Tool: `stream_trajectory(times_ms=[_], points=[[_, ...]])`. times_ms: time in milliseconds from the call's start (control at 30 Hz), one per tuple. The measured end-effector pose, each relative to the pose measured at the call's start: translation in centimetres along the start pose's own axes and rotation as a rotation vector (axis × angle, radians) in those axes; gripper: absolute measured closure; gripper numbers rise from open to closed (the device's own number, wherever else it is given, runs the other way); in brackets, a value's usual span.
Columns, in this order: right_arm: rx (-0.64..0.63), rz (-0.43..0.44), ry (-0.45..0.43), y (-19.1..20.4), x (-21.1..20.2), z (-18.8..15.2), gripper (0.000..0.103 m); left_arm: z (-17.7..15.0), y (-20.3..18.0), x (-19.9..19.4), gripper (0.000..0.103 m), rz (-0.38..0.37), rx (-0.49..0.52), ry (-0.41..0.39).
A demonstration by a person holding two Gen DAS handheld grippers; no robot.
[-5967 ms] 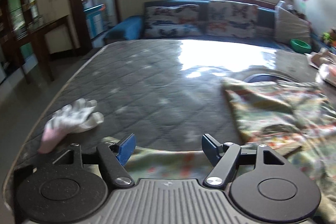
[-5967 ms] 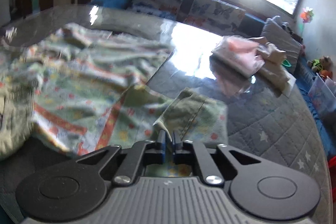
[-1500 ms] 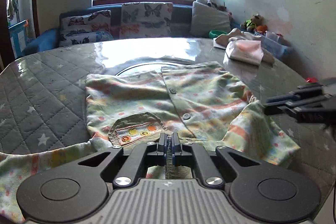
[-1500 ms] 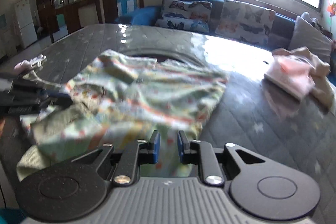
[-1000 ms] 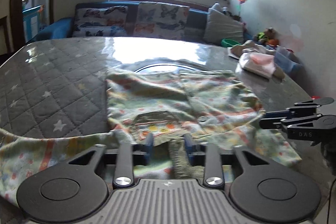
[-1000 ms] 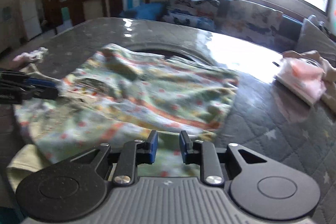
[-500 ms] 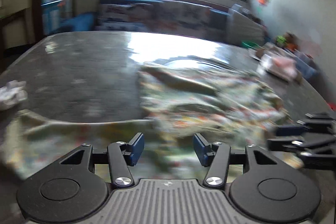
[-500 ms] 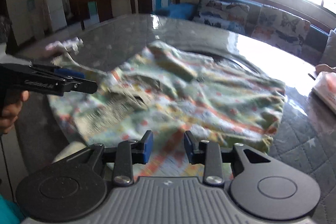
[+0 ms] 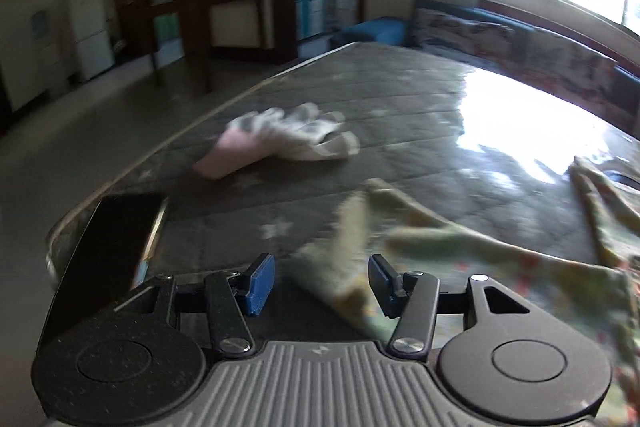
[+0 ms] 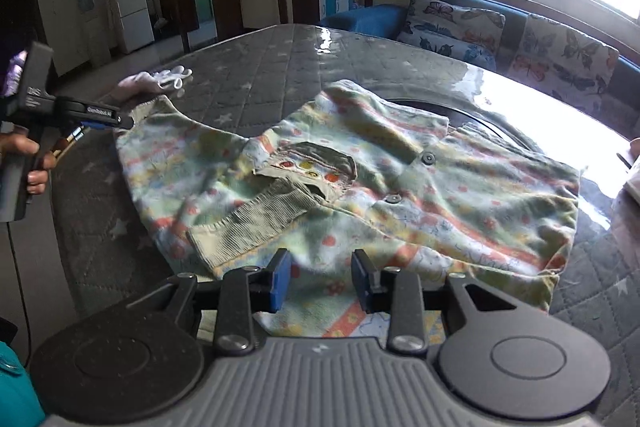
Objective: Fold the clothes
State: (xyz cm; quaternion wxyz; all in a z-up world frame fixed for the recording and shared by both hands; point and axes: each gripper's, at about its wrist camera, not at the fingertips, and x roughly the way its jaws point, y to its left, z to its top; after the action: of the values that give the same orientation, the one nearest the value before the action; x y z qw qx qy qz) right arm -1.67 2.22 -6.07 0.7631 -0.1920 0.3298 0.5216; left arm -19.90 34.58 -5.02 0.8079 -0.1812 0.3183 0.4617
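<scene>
On the table (image 10: 256,75), under a quilted grey star-print cover, a patterned shirt (image 10: 400,195) is lying spread out, front up, with its buttons and small embroidered pocket (image 10: 308,163) showing. One sleeve is lying folded across the chest, its ribbed cuff (image 10: 256,227) pointing toward the near hem. The other sleeve (image 9: 400,227) is stretching out to the side, toward the left gripper (image 9: 322,281).

The left gripper is hovering over that sleeve's end with its jaws standing wide apart, and the cuff is lying blurred between the blue pads (image 9: 260,283), gripped by neither. From the right wrist view the same gripper (image 10: 100,119) is showing at the table's left edge, in a hand (image 10: 28,159), with its tips beside the sleeve end.

The right gripper (image 10: 320,283) is sitting low at the shirt's near hem, its jaws parted and holding nothing, the fabric lying flat below them.

A white and pink glove (image 9: 280,143) is lying on the table well beyond the sleeve. A dark flat object (image 9: 112,239) is resting at the table's near corner. Cushions (image 10: 452,27) with butterfly print are lining a blue sofa beyond the table.
</scene>
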Motion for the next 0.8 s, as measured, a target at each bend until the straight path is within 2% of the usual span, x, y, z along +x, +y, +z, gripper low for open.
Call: stream_trajectory(times_ms=[167, 267, 333, 367, 500, 667, 800], points=[[0.000, -0.001, 0.002, 0.2, 0.0, -0.1, 0.069, 0.1, 0.3, 0.5, 0.046, -0.011, -0.016, -0.010], [0.004, 0.001, -0.004, 0.2, -0.1, -0.1, 0.069, -0.3, -0.1, 0.3, 0.047, -0.018, -0.007, -0.023], [0.004, 0.000, -0.006, 0.3, -0.1, -0.1, 0.069, -0.4, -0.2, 0.3, 0.053, -0.031, -0.005, -0.031], [0.005, 0.000, -0.006, 0.3, -0.1, -0.1, 0.069, -0.4, -0.1, 0.3, 0.063, -0.047, -0.007, -0.033], [0.012, -0.003, -0.013, 0.2, -0.3, -0.3, 0.069, -0.3, -0.1, 0.5, 0.089, -0.110, -0.013, -0.039], [0.035, -0.014, -0.033, -0.3, -1.2, -0.4, 0.068, 0.2, -0.9, -1.4, 0.092, -0.220, -0.035, -0.065], [0.068, -0.037, -0.048, -1.4, -1.9, -0.7, 0.068, 1.0, -3.6, -4.4, 0.092, -0.351, 0.014, -0.099]])
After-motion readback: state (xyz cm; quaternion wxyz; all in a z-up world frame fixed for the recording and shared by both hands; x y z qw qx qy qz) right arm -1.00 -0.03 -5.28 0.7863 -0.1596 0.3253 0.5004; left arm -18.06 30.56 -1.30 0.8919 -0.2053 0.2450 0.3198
